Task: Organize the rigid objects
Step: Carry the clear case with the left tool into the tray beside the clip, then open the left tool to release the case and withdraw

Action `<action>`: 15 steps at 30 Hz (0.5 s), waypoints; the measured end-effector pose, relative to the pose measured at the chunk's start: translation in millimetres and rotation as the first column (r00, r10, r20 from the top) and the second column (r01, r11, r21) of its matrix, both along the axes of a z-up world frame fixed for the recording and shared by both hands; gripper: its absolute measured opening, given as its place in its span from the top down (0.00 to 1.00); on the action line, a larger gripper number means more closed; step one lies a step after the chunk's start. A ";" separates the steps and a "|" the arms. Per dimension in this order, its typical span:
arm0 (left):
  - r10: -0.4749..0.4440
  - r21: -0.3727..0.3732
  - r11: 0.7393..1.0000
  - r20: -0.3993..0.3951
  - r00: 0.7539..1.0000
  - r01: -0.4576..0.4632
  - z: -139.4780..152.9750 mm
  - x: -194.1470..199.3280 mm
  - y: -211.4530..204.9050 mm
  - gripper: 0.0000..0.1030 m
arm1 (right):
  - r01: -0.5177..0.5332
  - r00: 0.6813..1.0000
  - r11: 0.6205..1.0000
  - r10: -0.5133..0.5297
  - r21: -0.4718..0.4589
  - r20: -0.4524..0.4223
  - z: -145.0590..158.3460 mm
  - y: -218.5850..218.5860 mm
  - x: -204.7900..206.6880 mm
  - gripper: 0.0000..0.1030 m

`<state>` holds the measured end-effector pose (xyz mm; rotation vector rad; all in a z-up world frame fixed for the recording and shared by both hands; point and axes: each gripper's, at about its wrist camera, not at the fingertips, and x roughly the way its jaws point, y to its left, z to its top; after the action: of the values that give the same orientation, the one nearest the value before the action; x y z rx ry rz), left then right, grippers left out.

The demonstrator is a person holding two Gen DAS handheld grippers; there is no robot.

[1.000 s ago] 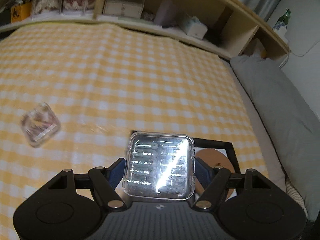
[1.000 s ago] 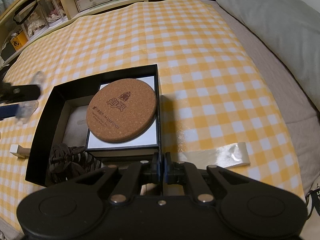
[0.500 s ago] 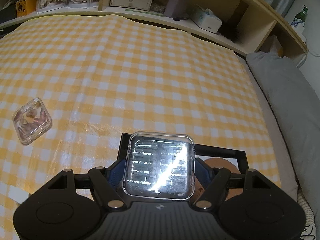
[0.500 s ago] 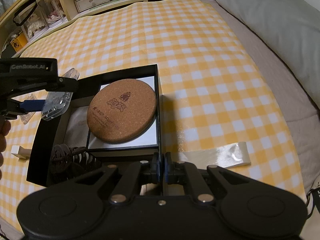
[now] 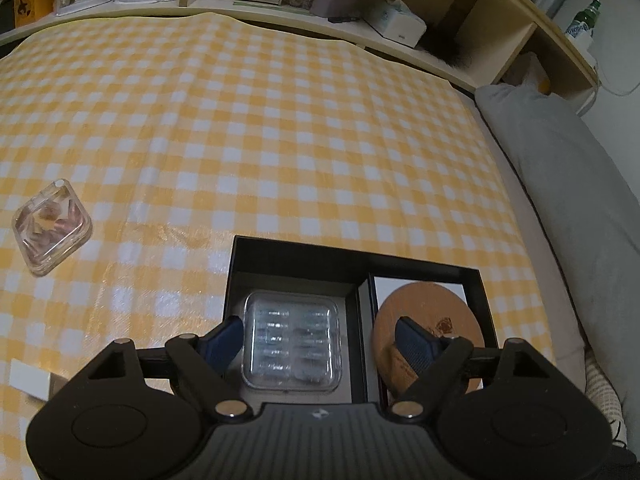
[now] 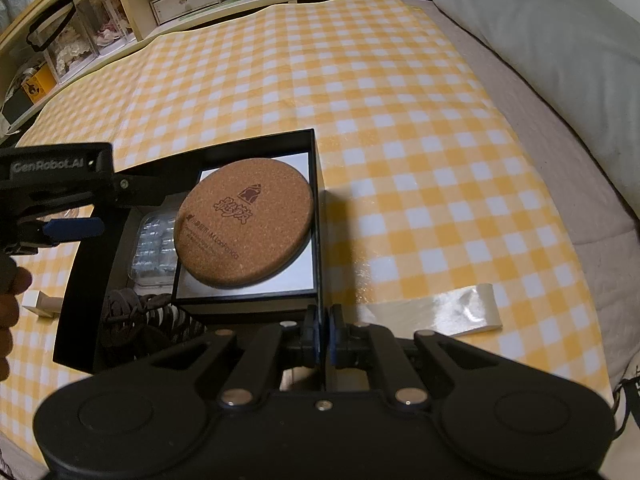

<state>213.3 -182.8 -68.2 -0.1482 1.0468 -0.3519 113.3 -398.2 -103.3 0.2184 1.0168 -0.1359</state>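
A black box (image 5: 352,250) sits on the yellow checked cloth. A cork coaster (image 5: 424,312) rests on a white insert in its right part. A clear plastic case (image 5: 291,346) lies flat in the left compartment, between the fingers of my left gripper (image 5: 320,344). Those jaws are opening and the pads stand off the case. In the right wrist view the case (image 6: 154,248) shows beside the coaster (image 6: 244,222). My right gripper (image 6: 322,336) is shut on the box's near right wall (image 6: 319,240).
A second clear case (image 5: 51,228) lies on the cloth to the left. A small white block (image 5: 30,380) sits near the box, and dark coiled pieces (image 6: 140,316) fill its front corner. A tape strip (image 6: 452,312) lies to the right; a grey pillow (image 5: 560,180) and shelves (image 5: 360,0) border the bed.
The left gripper carried the clear case over the box, then spread its jaws; the case has dropped from between the pads into the left compartment. The right gripper has kept still.
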 end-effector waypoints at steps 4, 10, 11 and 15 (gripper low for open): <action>-0.008 0.005 1.000 -0.005 1.000 0.008 9.0 -5.9 -0.6 0.19 | 0.000 1.000 1.000 0.000 0.001 0.001 -0.1 -0.2 0.0 0.95; -0.031 0.012 0.999 0.008 0.999 0.031 24.1 -19.4 4.7 0.19 | 0.000 1.000 1.000 0.000 0.001 0.000 -0.2 -0.2 0.0 0.95; -0.037 0.012 0.999 0.012 0.999 0.037 27.3 -21.8 6.0 0.19 | -0.001 1.000 1.000 0.001 0.001 0.001 -0.1 0.0 -0.2 0.95; -0.071 0.019 0.997 0.033 0.997 0.070 39.9 -32.9 12.0 0.16 | 0.000 1.000 1.000 0.000 0.000 0.001 -0.1 0.0 -0.2 0.95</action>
<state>180.4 -170.8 -28.3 -0.0890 1.0230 -0.4074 113.0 -398.2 -103.4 0.2186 1.0163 -0.1354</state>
